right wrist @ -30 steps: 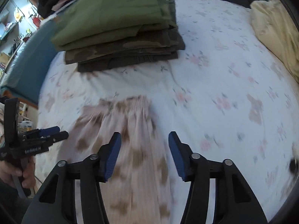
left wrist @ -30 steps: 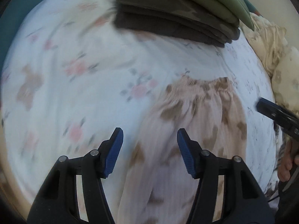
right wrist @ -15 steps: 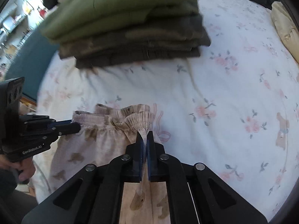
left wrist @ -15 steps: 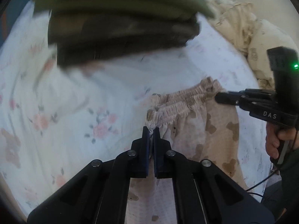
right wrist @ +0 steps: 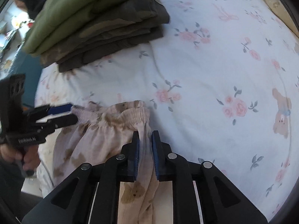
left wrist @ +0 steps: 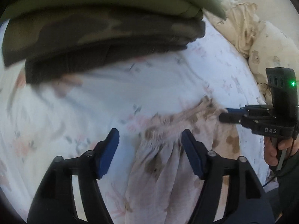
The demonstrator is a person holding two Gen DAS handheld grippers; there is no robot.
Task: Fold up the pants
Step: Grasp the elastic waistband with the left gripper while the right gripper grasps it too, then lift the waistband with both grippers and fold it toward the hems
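Note:
The pale pink pants with brown bear prints (left wrist: 168, 160) lie on the floral bed sheet (left wrist: 115, 93), elastic waistband away from me. My left gripper (left wrist: 150, 140) is open, its blue pads on either side of the waistband's left corner, not holding it. My right gripper (right wrist: 145, 136) has its jaws slightly apart with the right waistband corner of the pants (right wrist: 104, 130) still between the pads. The right gripper also shows in the left wrist view (left wrist: 224, 114), at the waistband's right end. The left gripper shows in the right wrist view (right wrist: 72, 113), beside the left end.
A stack of folded green and camouflage pants (right wrist: 97, 24) lies on the sheet just beyond the waistband, also in the left wrist view (left wrist: 104, 28). A crumpled cream blanket (left wrist: 248, 37) lies at the right. The bed's teal edge (right wrist: 26, 65) is at the left.
Both grippers closed on the waistband corners and carried them toward the folded stack. Now the left gripper has opened and let go, and the right gripper's jaws have parted slightly.

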